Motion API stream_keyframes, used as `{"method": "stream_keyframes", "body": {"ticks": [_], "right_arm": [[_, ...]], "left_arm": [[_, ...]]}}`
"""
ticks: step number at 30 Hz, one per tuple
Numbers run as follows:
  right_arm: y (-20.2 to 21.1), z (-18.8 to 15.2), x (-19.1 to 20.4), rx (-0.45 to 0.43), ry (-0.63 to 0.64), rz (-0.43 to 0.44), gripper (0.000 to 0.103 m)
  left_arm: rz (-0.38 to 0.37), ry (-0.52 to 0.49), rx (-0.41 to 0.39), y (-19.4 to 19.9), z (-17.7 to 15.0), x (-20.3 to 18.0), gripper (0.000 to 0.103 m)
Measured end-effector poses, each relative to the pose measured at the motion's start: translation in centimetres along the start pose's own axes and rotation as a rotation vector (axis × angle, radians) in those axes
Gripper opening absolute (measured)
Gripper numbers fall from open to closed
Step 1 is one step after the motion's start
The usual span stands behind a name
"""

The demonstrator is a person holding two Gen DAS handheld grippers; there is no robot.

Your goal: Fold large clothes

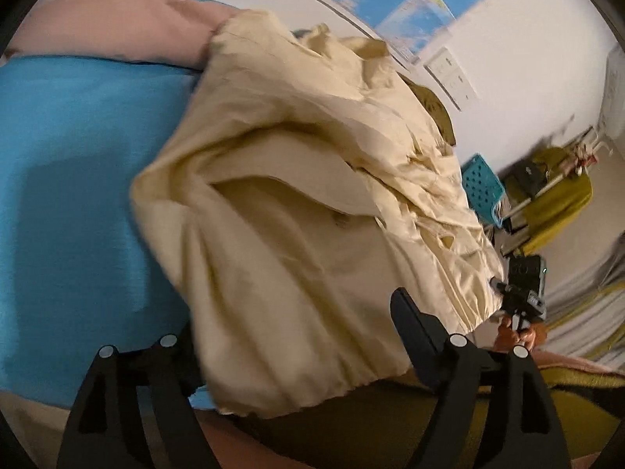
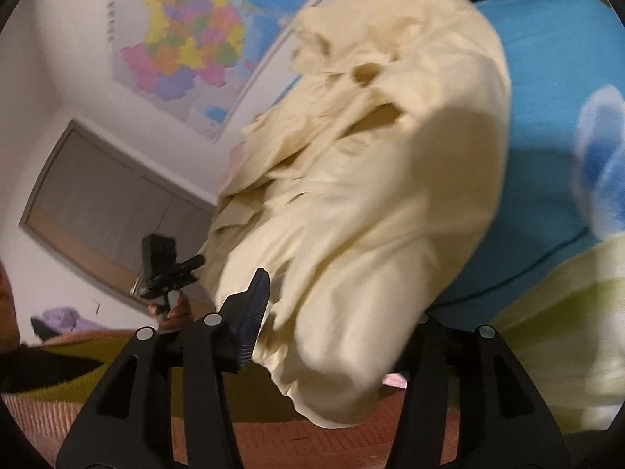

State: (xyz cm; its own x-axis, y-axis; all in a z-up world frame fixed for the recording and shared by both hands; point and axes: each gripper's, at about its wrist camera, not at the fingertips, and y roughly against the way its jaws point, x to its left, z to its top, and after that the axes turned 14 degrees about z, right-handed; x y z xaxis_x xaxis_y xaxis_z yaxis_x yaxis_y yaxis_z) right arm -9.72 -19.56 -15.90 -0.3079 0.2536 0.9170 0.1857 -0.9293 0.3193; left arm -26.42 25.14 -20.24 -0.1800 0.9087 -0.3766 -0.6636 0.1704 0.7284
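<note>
My left gripper (image 1: 297,336) has its two fingers spread wide, and the cream garment (image 1: 312,203) hangs between and over them; the left finger is buried under the cloth, so I cannot tell whether I am actually pinching the hem or only cradling it. The cream garment (image 2: 363,195) drapes the same way across my right gripper (image 2: 336,312): its ribbed blue finger pad (image 2: 254,312) presses against the fabric's edge, while the other finger is hidden beneath the bulge, so the grip there is unclear too. The garment is bunched and lifted above the blue bed sheet (image 1: 78,179), its crumpled far end reaching toward a pink pillow (image 1: 117,19). From my left camera I see my right hand (image 1: 519,332) on its handle just beside the cloth's corner; from the right camera, my left hand (image 2: 172,308). A coloured wall map (image 2: 183,35) hangs behind, and a teal perforated basket (image 1: 482,187) stands on the floor beyond the bed.
</note>
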Motion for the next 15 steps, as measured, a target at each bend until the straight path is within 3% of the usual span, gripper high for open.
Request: {"method": "stream_keyframes", "body": {"ticks": [1,2,3,8,15], "right_arm": [[0.0,0.0,0.4,-0.007,0.008,0.010,0.031],[0.4,0.2,0.8,-0.027,0.014,0.039,0.023],[0.6,0.5,1.2,-0.041,0.019,0.050,0.019],[1.6,2.1,4.0,-0.113,0.061,0.066,0.017],[3.2,6.0,5.7,-0.223,0.065,0.098,0.016]], "left_arm": [[0.022,-0.007,-0.001,0.0,-0.1,-0.1,0.041],[0.014,0.011,0.007,0.1,0.1,0.0,0.030],[0.002,0.036,0.005,0.2,0.3,0.4,0.026],[-0.060,0.090,-0.080,3.5,2.0,0.5,0.019],[-0.102,0.120,-0.094,5.9,5.8,0.6,0.018]]}}
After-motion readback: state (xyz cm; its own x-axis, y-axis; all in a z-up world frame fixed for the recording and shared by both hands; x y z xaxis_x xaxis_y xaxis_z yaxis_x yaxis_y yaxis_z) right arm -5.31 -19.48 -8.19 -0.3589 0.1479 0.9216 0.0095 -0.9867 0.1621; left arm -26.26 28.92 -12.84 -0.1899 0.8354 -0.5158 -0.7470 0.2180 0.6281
